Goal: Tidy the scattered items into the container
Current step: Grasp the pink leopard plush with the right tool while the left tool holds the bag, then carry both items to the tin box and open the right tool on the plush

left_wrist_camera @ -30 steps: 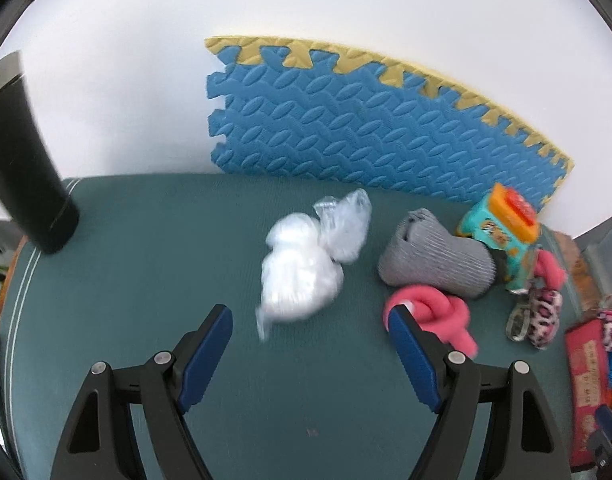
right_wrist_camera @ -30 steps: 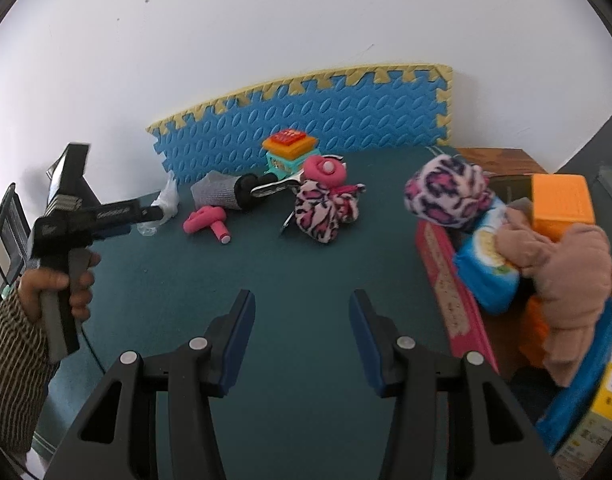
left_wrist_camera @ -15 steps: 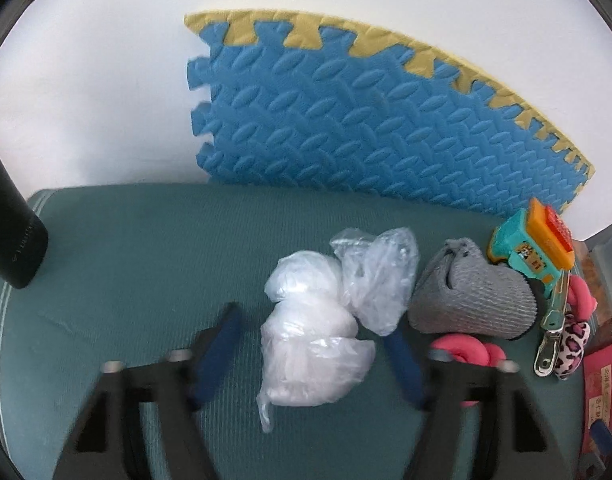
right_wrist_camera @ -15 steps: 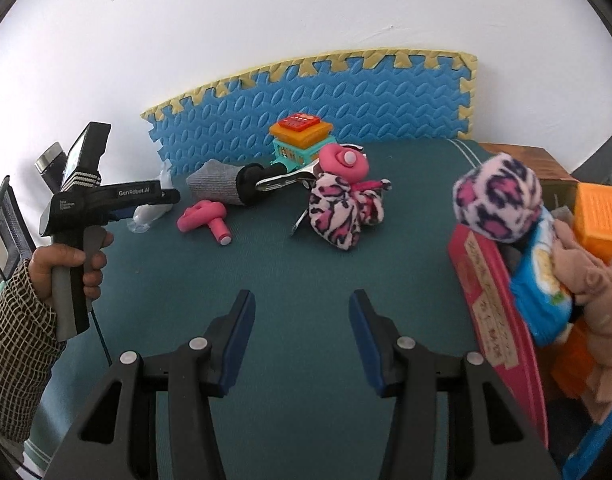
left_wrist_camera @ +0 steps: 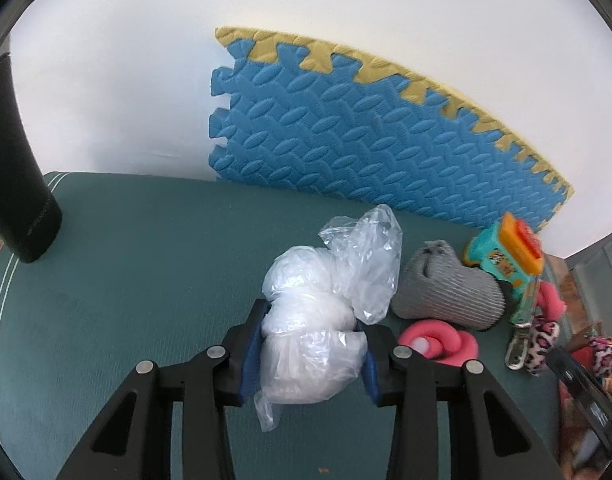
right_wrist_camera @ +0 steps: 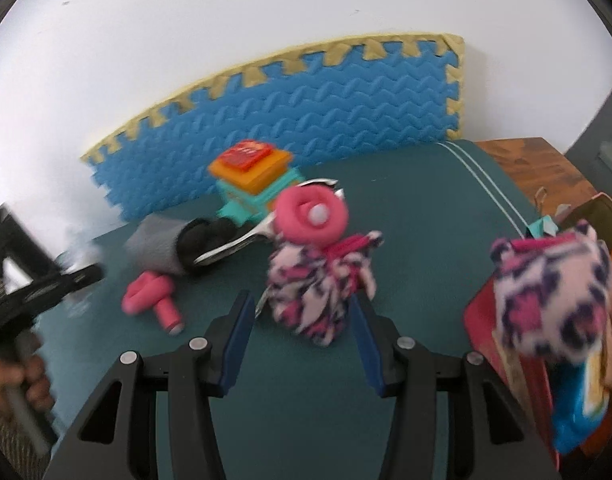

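Left gripper (left_wrist_camera: 308, 354) clamps the plastic bag (left_wrist_camera: 318, 320) near the mat's (left_wrist_camera: 126, 280) back edge; right gripper (right_wrist_camera: 302, 336), jaws wide, flanks the leopard plush (right_wrist_camera: 314, 284).

The left wrist view looked low and close along its fingers toward the blue foam mat (left_wrist_camera: 358, 148) at the far wall. The right wrist view faced the same mat (right_wrist_camera: 306, 120) from farther right. Both caught the gray sock (left_wrist_camera: 446, 292) (right_wrist_camera: 156, 246) and teal toy (left_wrist_camera: 506, 260) (right_wrist_camera: 258, 188).
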Demonstrator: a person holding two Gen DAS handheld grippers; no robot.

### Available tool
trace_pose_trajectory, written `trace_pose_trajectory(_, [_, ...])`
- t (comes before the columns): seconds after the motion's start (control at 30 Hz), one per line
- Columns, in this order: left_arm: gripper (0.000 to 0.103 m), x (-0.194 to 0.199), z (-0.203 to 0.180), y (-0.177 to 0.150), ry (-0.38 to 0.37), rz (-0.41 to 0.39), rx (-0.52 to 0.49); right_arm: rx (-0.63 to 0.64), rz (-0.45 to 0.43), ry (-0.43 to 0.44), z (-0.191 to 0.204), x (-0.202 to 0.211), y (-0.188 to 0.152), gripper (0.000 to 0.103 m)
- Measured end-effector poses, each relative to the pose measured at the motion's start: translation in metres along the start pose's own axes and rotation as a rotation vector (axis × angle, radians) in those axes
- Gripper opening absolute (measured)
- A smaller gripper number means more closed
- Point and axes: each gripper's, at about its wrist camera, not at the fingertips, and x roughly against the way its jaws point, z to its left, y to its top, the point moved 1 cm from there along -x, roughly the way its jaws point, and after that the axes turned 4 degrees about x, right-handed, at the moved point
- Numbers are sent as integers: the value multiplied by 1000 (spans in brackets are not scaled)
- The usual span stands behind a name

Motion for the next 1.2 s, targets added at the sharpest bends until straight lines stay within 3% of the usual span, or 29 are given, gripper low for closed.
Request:
trace_pose_trajectory(0.2, [42, 17, -10, -10, -37, -4, -10, -15, 0, -20, -9, -13, 7, 53])
trace_pose_trajectory(0.3, [42, 24, -15, -15, -48, -2, -16, 6, -2, -27, -8, -10, 5, 46])
trace_pose_trajectory(0.37, [42, 29, -19, -19, -54, 1, -21, 13, -5, -4, -6, -4, 2, 33])
trace_pose_trajectory(0.6, [42, 42, -41, -36, -77, 7, -49, 21, -15, 58, 7, 23, -13, 31])
trace_pose_trajectory(0.9, [42, 70, -78, -60, -123, 4, -103, -10, -143, 103, 1, 104, -29, 31])
trace_pose_trajectory(1.1, [42, 88, -119, -78, -187, 9, -167, -74, -245, 49, -41, 165, -45, 31])
trace_pose_trajectory(1.2, [42, 94, -142, -87, -216, 16, -205, -104, -279, -18, -72, 195, -56, 31])
